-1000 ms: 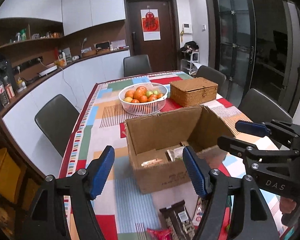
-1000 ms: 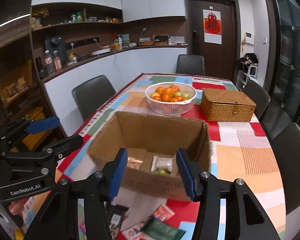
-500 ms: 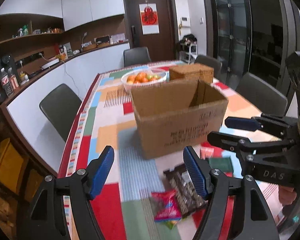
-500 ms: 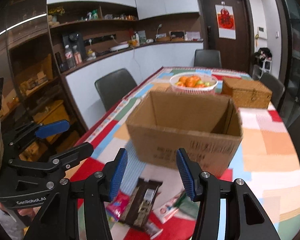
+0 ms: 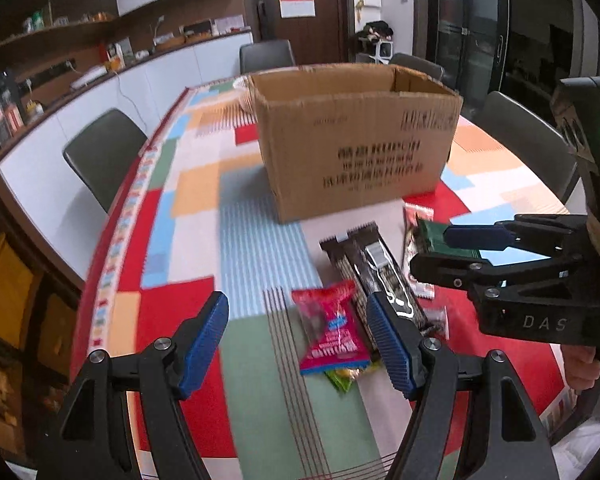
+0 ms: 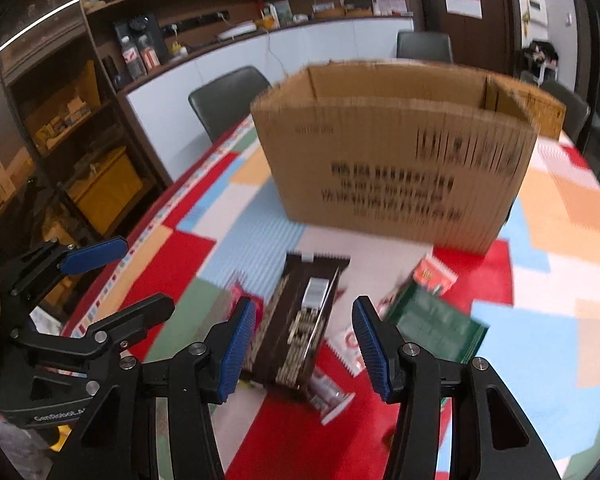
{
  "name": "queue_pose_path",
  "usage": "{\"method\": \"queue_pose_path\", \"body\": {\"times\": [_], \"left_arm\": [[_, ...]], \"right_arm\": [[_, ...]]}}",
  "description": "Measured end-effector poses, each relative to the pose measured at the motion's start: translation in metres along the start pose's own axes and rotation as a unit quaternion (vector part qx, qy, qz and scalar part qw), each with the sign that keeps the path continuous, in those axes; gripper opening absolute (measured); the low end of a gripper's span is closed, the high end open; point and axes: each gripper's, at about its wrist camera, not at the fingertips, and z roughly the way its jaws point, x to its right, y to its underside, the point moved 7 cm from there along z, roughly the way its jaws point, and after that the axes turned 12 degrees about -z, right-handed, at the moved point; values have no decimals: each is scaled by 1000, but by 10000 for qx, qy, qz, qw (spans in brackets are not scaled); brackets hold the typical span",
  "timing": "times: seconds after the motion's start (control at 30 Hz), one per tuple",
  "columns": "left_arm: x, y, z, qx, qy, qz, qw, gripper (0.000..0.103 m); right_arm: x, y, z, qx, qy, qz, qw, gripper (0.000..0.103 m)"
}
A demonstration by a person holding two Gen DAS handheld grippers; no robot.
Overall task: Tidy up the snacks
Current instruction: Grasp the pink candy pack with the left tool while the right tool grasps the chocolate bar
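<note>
Left wrist view: cardboard box [image 5: 356, 136] open-topped, inside hidden. Snack packets lie in front on patchwork tablecloth [image 5: 196, 216]: dark packet [image 5: 376, 268], red packet [image 5: 332, 328], green packet [image 6: 436, 324]. Left gripper [image 5: 300, 344] and right gripper [image 6: 304, 344] both gape, holding nothing. Grey chair [image 5: 100, 156] beside table.

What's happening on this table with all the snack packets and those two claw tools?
A person is tidying snacks with a hand-held claw in each hand. Both the left claw and the right claw are open and empty, poised above loose packets on the colourful patchwork tablecloth: a long dark brown wrapper, a red packet and a green packet. The open brown cardboard box stands just behind them.
</note>
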Motion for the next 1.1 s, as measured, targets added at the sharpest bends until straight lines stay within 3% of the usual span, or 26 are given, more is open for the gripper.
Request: {"method": "queue_pose_path", "body": {"times": [0.5, 0.7, 1.1], "left_arm": [[-5, 22, 49, -557, 446, -434, 9965, 68], [-3, 26, 64, -706, 645, -472, 9943, 63], [-7, 27, 85, -1013, 788, -913, 9875, 43]], "right_arm": [[7, 35, 56, -702, -375, 805, 9936, 51], [6, 35, 69, -758, -576, 1014, 9903, 51], [-7, 26, 85, -794, -904, 1155, 9860, 39]]}}
